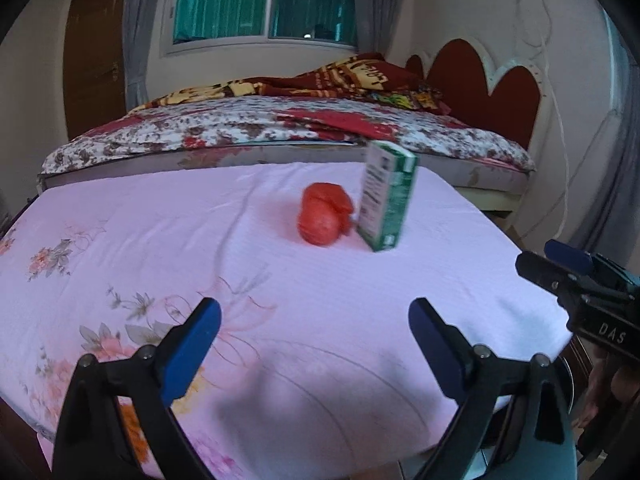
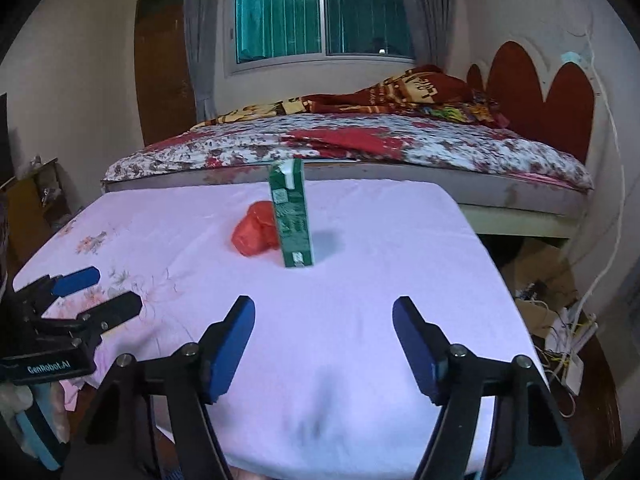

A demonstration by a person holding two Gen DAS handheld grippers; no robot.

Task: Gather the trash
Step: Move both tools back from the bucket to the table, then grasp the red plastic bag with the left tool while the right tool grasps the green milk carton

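Observation:
A green and white carton stands upright on the pink floral cloth that covers the table. Against its left side lies a crumpled red plastic bag. My left gripper hovers over the near part of the cloth, open and empty, well short of both items. My right gripper is also open and empty, with the carton straight ahead. Each gripper shows at the edge of the other's view: the right gripper and the left gripper.
A bed with floral covers and a red blanket stands just behind the table, under a window. Cardboard and tangled cables lie on the floor to the right of the table. A brown door is at back left.

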